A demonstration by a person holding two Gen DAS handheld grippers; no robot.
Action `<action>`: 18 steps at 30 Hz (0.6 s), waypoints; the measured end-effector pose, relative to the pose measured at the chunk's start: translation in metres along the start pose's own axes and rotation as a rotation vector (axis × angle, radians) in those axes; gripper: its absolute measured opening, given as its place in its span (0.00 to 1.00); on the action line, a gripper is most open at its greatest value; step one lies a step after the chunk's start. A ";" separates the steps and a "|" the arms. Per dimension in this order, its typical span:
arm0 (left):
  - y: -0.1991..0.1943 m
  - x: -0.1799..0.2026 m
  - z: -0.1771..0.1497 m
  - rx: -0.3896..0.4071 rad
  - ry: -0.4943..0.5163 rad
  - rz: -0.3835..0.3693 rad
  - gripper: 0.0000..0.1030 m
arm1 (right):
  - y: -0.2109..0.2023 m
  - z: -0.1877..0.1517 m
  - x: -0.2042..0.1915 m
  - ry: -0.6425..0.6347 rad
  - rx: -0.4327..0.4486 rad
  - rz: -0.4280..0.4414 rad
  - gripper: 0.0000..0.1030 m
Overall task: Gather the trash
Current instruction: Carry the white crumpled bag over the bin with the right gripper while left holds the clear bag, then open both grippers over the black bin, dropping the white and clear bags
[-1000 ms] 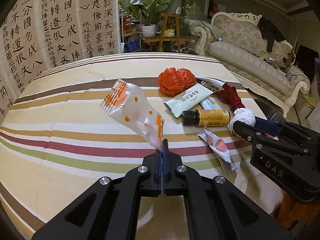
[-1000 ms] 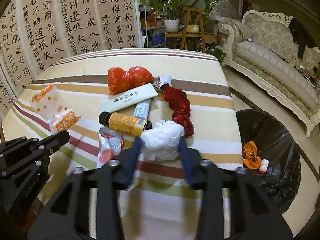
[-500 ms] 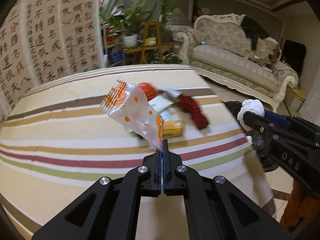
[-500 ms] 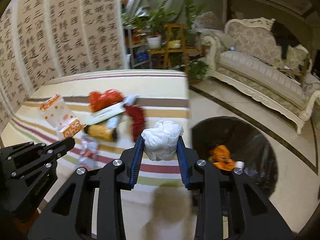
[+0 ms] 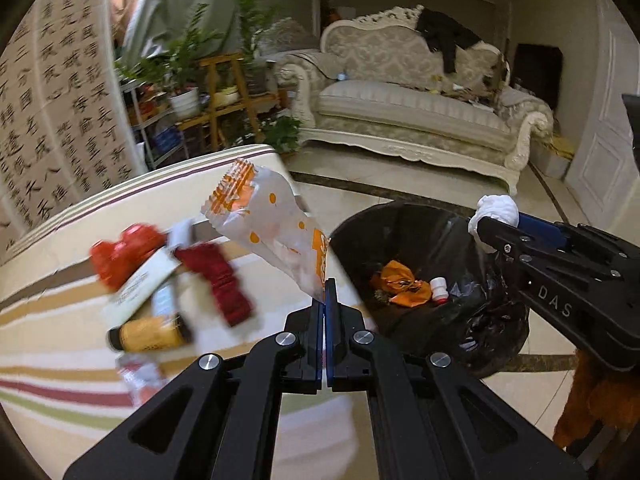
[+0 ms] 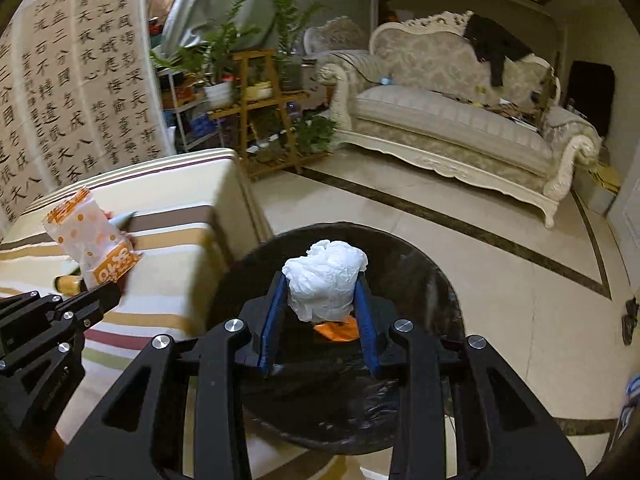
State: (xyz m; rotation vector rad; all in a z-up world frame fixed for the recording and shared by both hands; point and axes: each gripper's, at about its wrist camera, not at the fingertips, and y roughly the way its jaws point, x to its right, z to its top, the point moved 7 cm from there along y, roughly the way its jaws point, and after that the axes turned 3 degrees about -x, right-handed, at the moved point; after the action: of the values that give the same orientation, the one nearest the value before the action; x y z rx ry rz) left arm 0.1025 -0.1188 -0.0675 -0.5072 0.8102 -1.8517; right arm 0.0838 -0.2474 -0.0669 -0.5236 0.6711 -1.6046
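The bench (image 5: 60,360) wears a cream cloth striped in brown, tan, dark red and green. The snack wrapper (image 5: 264,224) is white with orange dots and an orange end. The crumpled tissue (image 6: 326,280) is white. The bin (image 5: 436,236) is lined in glossy black, with an orange wrapper (image 5: 400,282) and a white and red cap (image 5: 439,289) inside. On the bench lie a bright red bag (image 5: 126,252), a dark red cloth (image 5: 218,280) and a yellow bottle (image 5: 150,334) with a black cap. Both grippers are black with blue pads.

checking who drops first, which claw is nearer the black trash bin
Right. The right claw, gripping white crumpled paper, is over the black trash bin; the left claw, holding an orange-dotted wrapper, is beside it.
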 end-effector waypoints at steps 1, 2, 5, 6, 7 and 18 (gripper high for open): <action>0.003 0.003 0.002 -0.003 0.005 -0.003 0.01 | 0.003 0.000 0.006 0.008 -0.001 -0.004 0.32; 0.009 0.008 0.005 -0.006 0.016 -0.003 0.01 | 0.005 0.000 0.010 0.012 -0.002 -0.008 0.32; 0.020 0.016 0.010 -0.017 0.032 0.007 0.01 | 0.016 -0.001 0.023 0.031 -0.011 -0.018 0.33; 0.024 0.019 0.012 -0.024 0.036 0.005 0.01 | 0.018 -0.001 0.025 0.035 -0.014 -0.018 0.34; 0.029 0.022 0.013 -0.032 0.041 0.006 0.01 | 0.022 -0.001 0.029 0.042 -0.019 -0.017 0.35; 0.039 0.028 0.011 -0.065 0.038 0.029 0.42 | 0.030 -0.002 0.050 0.087 -0.019 -0.039 0.55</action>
State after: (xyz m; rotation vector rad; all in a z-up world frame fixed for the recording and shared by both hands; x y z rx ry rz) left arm 0.1231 -0.1583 -0.0887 -0.5000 0.9016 -1.8180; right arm 0.0977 -0.2989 -0.0911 -0.4853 0.7454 -1.6661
